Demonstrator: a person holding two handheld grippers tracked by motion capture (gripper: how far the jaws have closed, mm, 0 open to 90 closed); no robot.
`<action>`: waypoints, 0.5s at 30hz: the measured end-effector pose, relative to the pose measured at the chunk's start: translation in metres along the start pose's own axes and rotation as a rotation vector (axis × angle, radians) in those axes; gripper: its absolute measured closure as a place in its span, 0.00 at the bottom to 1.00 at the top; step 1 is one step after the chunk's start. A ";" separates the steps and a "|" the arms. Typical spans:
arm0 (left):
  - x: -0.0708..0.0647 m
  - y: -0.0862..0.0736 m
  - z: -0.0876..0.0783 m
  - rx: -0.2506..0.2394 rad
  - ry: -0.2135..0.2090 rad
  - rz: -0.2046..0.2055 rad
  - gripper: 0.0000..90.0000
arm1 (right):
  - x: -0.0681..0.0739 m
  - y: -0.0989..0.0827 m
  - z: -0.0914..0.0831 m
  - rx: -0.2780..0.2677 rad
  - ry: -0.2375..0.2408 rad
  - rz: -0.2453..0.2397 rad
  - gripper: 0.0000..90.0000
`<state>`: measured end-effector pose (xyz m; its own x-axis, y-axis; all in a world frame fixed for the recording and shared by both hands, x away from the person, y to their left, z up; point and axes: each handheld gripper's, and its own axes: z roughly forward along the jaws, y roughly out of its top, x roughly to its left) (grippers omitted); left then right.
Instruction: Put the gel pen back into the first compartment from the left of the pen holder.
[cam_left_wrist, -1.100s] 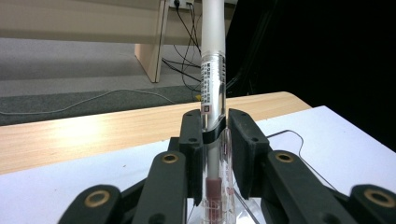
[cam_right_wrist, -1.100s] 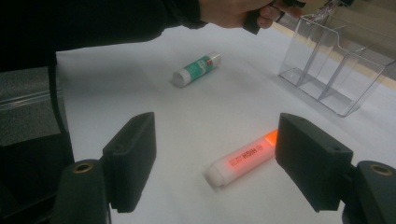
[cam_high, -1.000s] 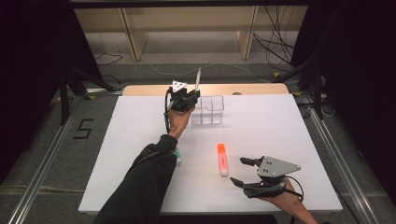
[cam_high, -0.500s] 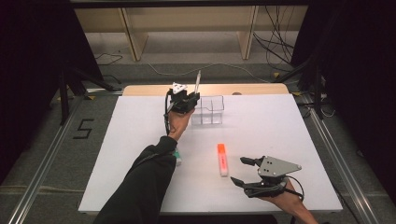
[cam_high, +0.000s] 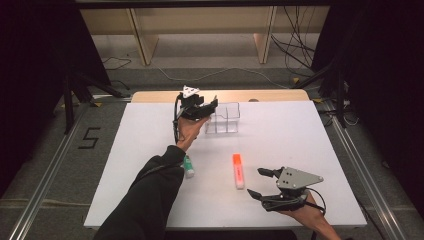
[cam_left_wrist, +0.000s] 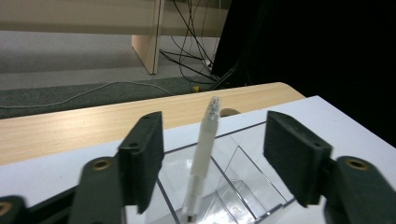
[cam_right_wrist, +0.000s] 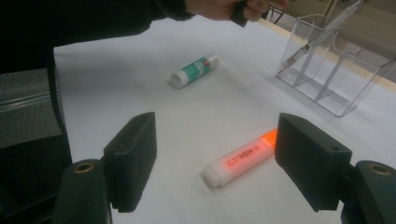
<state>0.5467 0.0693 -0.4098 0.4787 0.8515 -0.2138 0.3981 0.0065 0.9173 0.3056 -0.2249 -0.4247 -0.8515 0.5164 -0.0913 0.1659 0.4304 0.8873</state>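
risk, pen: translucent white plastic pen (cam_left_wrist: 201, 158) leans loose in the clear acrylic compartment organiser (cam_high: 223, 119); judged, a jaw brushing it on withdrawal could tip it out or drag the light organiser.
risk, highlighter: orange highlighter with white cap (cam_right_wrist: 243, 157) lies skew between the right jaws; an off-centre close may roll it.
left gripper (cam_left_wrist: 212, 163): jaws have just been opening, now wide; pen between them, pads clear of it.
right gripper (cam_high: 260, 183): wide, empty, highlighter at its 9 o'clock in the high view.
bystander: green-and-white glue stick (cam_high: 188, 166), at 9 o'clock of the highlighter.
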 end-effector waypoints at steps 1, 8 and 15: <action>0.000 0.002 -0.003 0.014 -0.007 0.010 0.39 | 0.000 0.000 0.000 0.000 -0.001 0.001 0.34; 0.002 0.012 -0.024 0.075 -0.032 0.005 0.35 | 0.000 0.000 0.000 0.002 -0.003 0.010 0.33; 0.004 0.015 -0.046 0.130 -0.058 -0.003 0.31 | 0.000 0.000 0.001 0.002 -0.005 0.017 0.33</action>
<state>0.5182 0.0967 -0.3814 0.5201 0.8200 -0.2389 0.4956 -0.0619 0.8664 0.3065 -0.2243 -0.4249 -0.8458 0.5276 -0.0786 0.1813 0.4229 0.8879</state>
